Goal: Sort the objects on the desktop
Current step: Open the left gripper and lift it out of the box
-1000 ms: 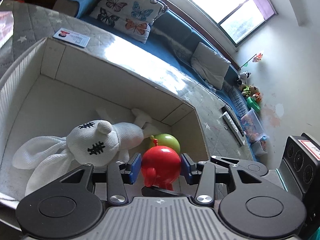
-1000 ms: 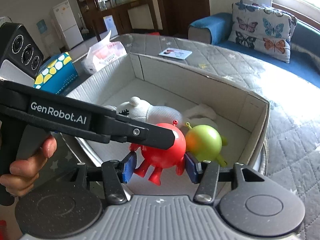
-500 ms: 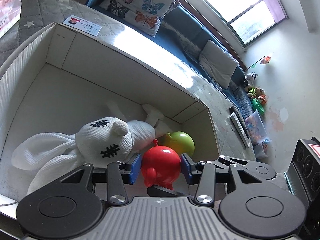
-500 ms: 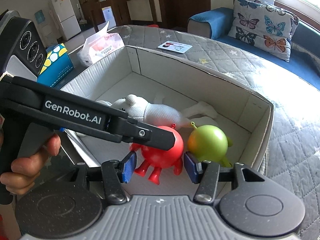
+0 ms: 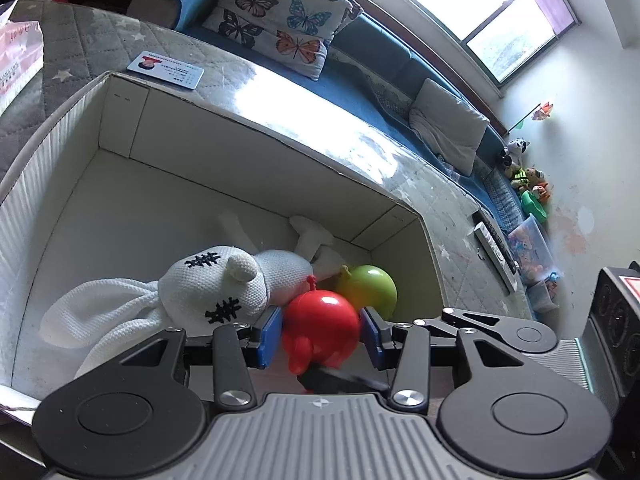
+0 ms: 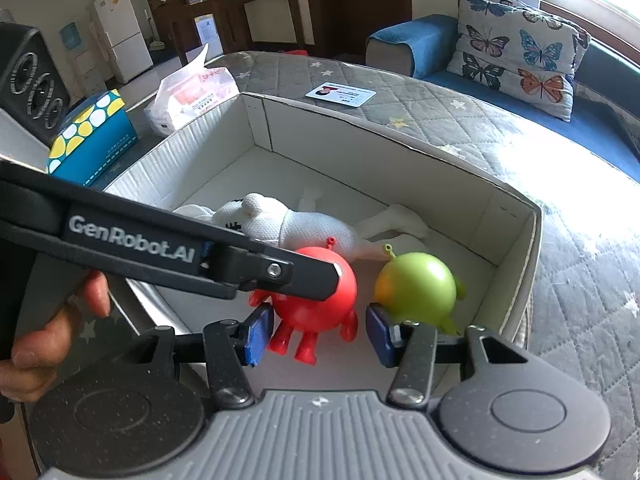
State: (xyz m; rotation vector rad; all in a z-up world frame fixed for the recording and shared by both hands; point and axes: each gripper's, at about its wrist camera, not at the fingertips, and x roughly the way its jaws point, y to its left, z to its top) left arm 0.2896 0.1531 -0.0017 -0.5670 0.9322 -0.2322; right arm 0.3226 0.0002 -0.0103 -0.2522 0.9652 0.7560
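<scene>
The left claw (image 5: 322, 336) is pinching the red round toy (image 5: 322, 326) between its blue pads, holding it just above the floor of the white cardboard box (image 5: 256, 126), apparently so it can be set down among the toys already there. In the right wrist view, the right claw (image 6: 319, 334) is standing spread, its pads flanking the toy's legs at 6 o'clock without touching them, presumably waiting clear of the release. Just beyond, at 2 o'clock from the red toy, one green round toy (image 6: 416, 286) is lying on the box floor, close beside it; whether the two are touching cannot be told. At 10 o'clock, one white plush rabbit (image 5: 216, 288) is lying on its side along the floor. Beyond the box's far wall, one card (image 6: 341, 94) is resting on the grey quilted tabletop (image 6: 420, 108); at 11 o'clock, one pink-and-white tissue pack (image 6: 190, 100) and one blue spotted tissue box (image 6: 94, 136) are sitting outside the box, judged still unsorted. Counted: three toys, one card, two tissue items.
</scene>
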